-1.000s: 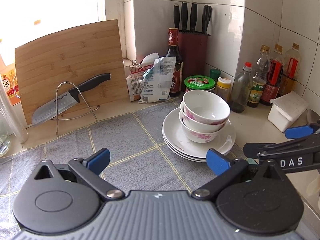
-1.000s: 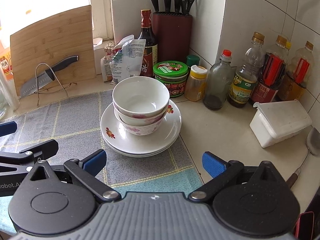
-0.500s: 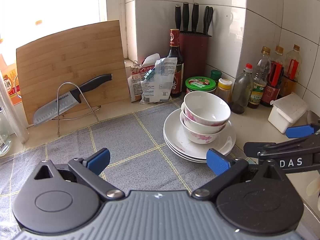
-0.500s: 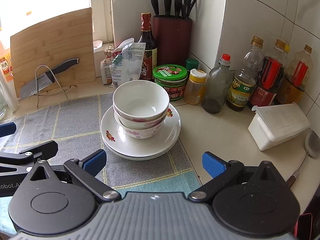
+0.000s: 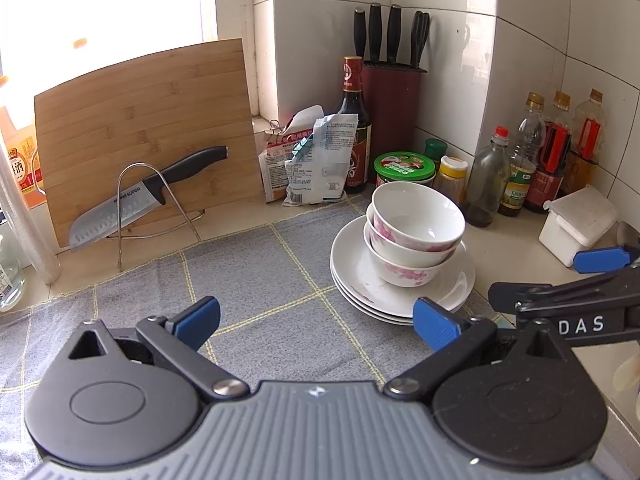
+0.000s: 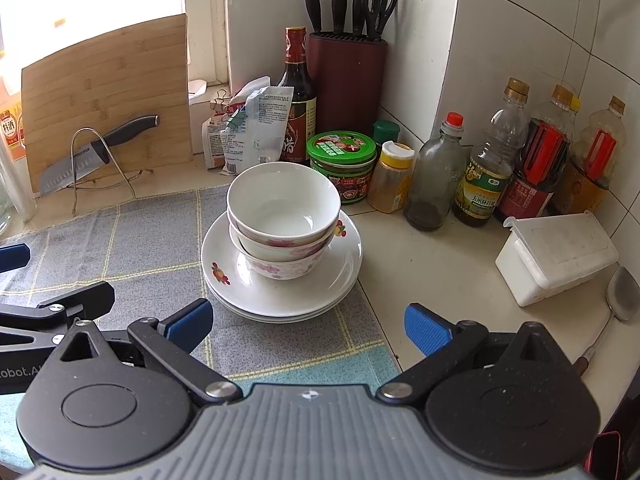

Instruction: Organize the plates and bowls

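Three white bowls with pink flowers (image 5: 416,236) (image 6: 282,220) sit nested on a stack of white plates (image 5: 360,284) (image 6: 340,276), on the right edge of a grey checked cloth (image 5: 256,280) (image 6: 140,248). My left gripper (image 5: 316,320) is open over the cloth, short of the stack and to its left. My right gripper (image 6: 308,324) is open too, just in front of the stack, with nothing between its fingers. Each gripper's blue-tipped finger shows at the edge of the other's view.
Behind the stack stand a green-lidded jar (image 6: 342,160), sauce bottles (image 6: 486,168), a knife block (image 6: 346,76) and packets (image 6: 248,128). A cutting board (image 5: 144,124) with a knife on a wire rack (image 5: 136,200) leans at the left. A white lidded box (image 6: 556,256) and a spatula (image 6: 620,292) lie at the right.
Both grippers have pulled back and risen slightly from the stack; the bowls and plates stay in place.
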`<state>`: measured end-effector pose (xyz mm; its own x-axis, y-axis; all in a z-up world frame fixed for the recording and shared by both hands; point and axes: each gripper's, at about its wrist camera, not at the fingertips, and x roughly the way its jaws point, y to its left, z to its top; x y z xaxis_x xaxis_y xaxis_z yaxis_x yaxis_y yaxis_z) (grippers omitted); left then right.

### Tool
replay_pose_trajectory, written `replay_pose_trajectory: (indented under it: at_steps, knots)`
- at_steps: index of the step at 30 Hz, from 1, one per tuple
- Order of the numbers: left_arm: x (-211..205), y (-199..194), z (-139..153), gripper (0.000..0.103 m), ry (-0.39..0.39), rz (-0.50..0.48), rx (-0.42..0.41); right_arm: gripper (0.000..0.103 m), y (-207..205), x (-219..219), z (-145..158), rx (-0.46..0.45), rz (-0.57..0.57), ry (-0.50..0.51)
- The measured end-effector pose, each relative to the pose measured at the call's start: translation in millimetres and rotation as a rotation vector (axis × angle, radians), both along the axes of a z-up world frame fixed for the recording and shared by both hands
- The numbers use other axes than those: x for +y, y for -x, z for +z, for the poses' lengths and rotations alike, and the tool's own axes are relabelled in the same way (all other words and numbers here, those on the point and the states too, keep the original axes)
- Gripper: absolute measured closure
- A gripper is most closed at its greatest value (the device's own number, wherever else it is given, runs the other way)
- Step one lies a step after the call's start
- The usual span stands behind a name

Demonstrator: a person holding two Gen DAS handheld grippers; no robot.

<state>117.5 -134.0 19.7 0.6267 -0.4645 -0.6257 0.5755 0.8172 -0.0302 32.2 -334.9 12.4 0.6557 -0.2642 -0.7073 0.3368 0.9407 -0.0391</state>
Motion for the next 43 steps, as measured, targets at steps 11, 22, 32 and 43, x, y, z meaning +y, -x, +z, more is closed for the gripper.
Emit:
replay_pose_trajectory:
  at_steps: [11, 22, 32, 43]
  knots:
    - [-1.1, -1.1, 0.9, 0.001, -0.005, 0.000, -0.004, 0.000, -2.7, -2.0, 1.1, 0.000, -0.003, 0.003]
    - [-2.5, -2.0, 1.1, 0.001, -0.005, 0.000, -0.002, 0.000, -3.5, -3.3, 0.9, 0.002, -0.003, 0.004]
    - [-2.4, -1.9, 1.0, 0.001, -0.006, 0.001, -0.002, 0.000, -3.6, -3.3, 1.1, 0.002, -0.002, 0.006]
    - [-2.9, -2.8, 0.9, 0.001, -0.004, 0.002, 0.004, 0.000, -4.6, -3.3, 0.5, 0.004, -0.007, 0.014]
